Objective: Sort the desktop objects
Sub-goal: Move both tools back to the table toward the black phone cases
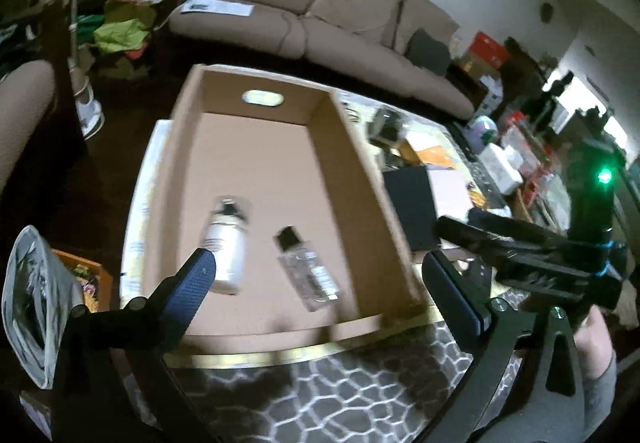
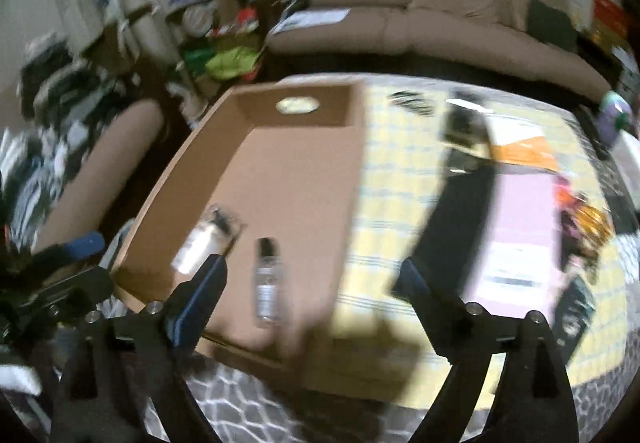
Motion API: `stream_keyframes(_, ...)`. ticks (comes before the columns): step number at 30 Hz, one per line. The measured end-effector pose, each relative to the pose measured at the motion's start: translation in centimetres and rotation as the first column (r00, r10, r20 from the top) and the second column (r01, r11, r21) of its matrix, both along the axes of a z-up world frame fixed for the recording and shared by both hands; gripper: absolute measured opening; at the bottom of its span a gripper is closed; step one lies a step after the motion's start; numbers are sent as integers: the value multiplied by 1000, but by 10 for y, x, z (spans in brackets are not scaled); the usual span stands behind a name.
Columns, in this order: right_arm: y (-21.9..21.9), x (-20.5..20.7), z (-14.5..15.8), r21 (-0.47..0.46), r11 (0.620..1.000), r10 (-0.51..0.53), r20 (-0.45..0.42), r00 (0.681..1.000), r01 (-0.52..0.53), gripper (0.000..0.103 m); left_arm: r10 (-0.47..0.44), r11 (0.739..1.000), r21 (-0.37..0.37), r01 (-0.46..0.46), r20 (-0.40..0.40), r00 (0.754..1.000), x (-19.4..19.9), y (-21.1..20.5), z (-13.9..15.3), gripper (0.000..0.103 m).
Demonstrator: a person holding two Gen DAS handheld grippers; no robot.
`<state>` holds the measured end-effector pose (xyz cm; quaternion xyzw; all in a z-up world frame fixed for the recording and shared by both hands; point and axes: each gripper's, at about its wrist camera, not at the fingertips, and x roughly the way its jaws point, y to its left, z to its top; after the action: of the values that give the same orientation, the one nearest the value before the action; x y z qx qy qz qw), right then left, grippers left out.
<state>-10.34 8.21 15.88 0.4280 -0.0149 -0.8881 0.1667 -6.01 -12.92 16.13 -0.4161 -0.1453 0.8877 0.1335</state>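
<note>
Both lying flat in open brown cardboard box [image 1: 256,171]: white cylindrical bottle [image 1: 226,247], clear black-capped bottle [image 1: 306,269]; labels unreadable. Left gripper [image 1: 320,275] and right gripper [image 2: 314,275] spread wide, empty.

Both grippers, left gripper [image 1: 320,275] and right gripper [image 2: 312,283], have black frames, blue-padded fingers [image 1: 192,291], silver screws; a grey sleeve [image 1: 600,395] shows.

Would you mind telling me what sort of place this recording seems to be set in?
Most likely a lived-in home living room: a long tan fabric sofa stands behind a low table bearing an open brown cardboard box, with a patterned grey rug underfoot and piled clothes at one side.
</note>
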Motion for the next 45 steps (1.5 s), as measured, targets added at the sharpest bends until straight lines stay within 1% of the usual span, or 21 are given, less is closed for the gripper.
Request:
stream_keyframes(3, 51, 11, 10, -42, 996, -80, -16, 997, 79, 93, -49, 998, -28, 49, -6, 999, -2, 36, 2, 103)
stream_keyframes(6, 107, 20, 12, -49, 984, -175, -22, 984, 174, 95, -108, 993, -46, 107, -16, 994, -3, 76, 3, 103)
stream_keyframes(7, 131, 23, 9, -54, 975, -218, -14, 976, 217, 95, -131, 990, -51, 129, -19, 991, -4, 91, 3, 103)
stream_keyframes(10, 184, 30, -6, -72, 947, -312, 17, 950, 313, 95, -175, 982, -80, 172, -24, 984, -4, 131, 0, 103)
stream_keyframes(13, 220, 37, -22, -57, 926, -371, 44, 928, 373, 95, -208, 970, -132, 206, -4, 978, -12, 170, -9, 103)
stream_keyframes(16, 245, 42, -41, -37, 914, -401, 71, 913, 404, 95, -238, 954, -186, 237, 15, 971, -25, 201, -18, 103)
stream_keyframes(18, 253, 43, -51, -38, 911, -407, 90, 909, 411, 95, -269, 931, -246, 271, 40, 962, -39, 218, -27, 103)
stream_keyframes(20, 259, 44, -61, -43, 911, -404, 99, 909, 410, 95, -265, 900, -342, 271, 63, 962, -58, 231, -33, 103)
stream_keyframes(21, 260, 44, -64, -46, 913, -399, 98, 912, 405, 95, -265, 894, -357, 272, 69, 962, -63, 234, -35, 103)
stream_keyframes(24, 262, 44, -72, -67, 922, -375, 97, 922, 382, 95, -297, 895, -321, 311, 93, 950, -74, 243, -37, 103)
stream_keyframes(27, 267, 38, -85, -95, 921, -365, 130, 922, 378, 95, -317, 885, -330, 328, 89, 944, -74, 258, -43, 103)
stream_keyframes(31, 281, 30, -96, -131, 904, -383, 173, 907, 407, 95, -356, 864, -346, 366, 93, 930, -66, 282, -56, 103)
stream_keyframes(33, 287, 29, -102, -128, 893, -405, 186, 895, 431, 95, -352, 861, -362, 357, 81, 932, -64, 288, -59, 103)
stream_keyframes(35, 291, 26, -109, -144, 883, -413, 210, 886, 446, 95, -322, 852, -416, 316, 59, 945, -65, 287, -62, 103)
stream_keyframes(37, 291, 21, -115, -139, 876, -427, 227, 876, 463, 95, -294, 850, -443, 287, 53, 954, -71, 283, -63, 103)
stream_keyframes(40, 287, 13, -120, -119, 861, -456, 246, 855, 494, 95, -216, 873, -436, 221, 60, 974, -90, 261, -60, 103)
stream_keyframes(42, 281, 8, -123, -65, 848, -495, 253, 831, 525, 95, -188, 871, -451, 197, 63, 980, -100, 253, -58, 103)
stream_keyframes(45, 265, -2, -127, 40, 838, -538, 231, 811, 544, 99, -198, 842, -490, 223, 104, 975, -112, 253, -65, 103)
